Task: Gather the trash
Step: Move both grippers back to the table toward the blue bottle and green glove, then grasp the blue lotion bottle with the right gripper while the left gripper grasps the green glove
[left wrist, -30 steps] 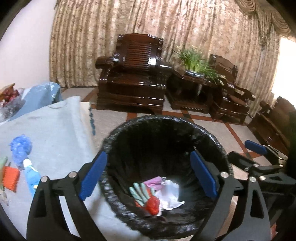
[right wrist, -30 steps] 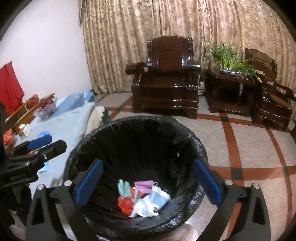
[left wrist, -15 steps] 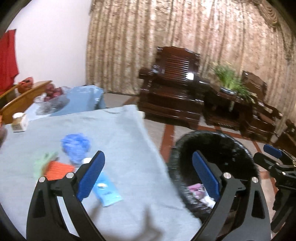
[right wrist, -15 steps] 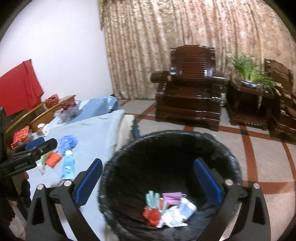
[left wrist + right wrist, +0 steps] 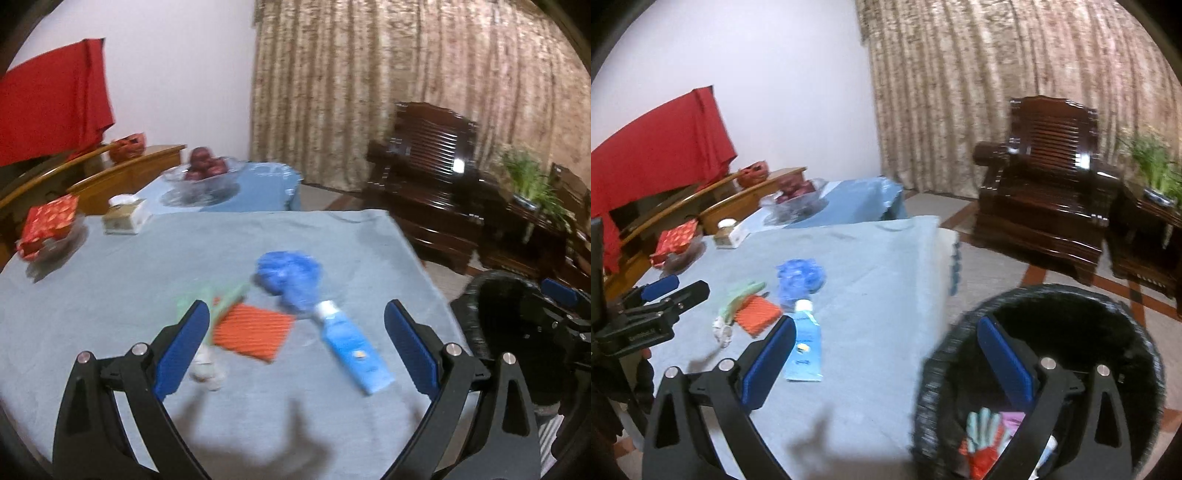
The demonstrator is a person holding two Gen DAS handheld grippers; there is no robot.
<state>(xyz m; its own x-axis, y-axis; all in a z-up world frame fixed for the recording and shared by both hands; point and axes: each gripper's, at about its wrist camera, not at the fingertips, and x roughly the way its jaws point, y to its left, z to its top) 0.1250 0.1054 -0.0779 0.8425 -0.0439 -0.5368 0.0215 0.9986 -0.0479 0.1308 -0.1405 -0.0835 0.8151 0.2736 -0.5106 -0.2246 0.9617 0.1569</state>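
On the blue-grey tablecloth (image 5: 110, 288) lie a blue crumpled bag (image 5: 290, 275), a blue tube (image 5: 351, 343), an orange ribbed pad (image 5: 253, 332) and a green glove (image 5: 218, 295); they also show in the right wrist view: bag (image 5: 799, 277), tube (image 5: 805, 343), pad (image 5: 757, 314), glove (image 5: 738, 295). My left gripper (image 5: 295, 347) is open and empty just above them. My right gripper (image 5: 886, 358) is open and empty between the table and the black-lined bin (image 5: 1126, 325), which holds a glove (image 5: 982, 439) and other scraps.
At the table's far side stand a fruit bowl (image 5: 203, 173), a small box (image 5: 123, 218) and a red packet (image 5: 50, 221). Dark wooden armchairs (image 5: 1045, 192) and a plant (image 5: 532, 184) stand beyond. The bin (image 5: 495, 291) sits on the floor right of the table.
Both grippers have swung left from over the bin to the table. The trash on the cloth now sits between the left gripper's fingers. Both stay open.
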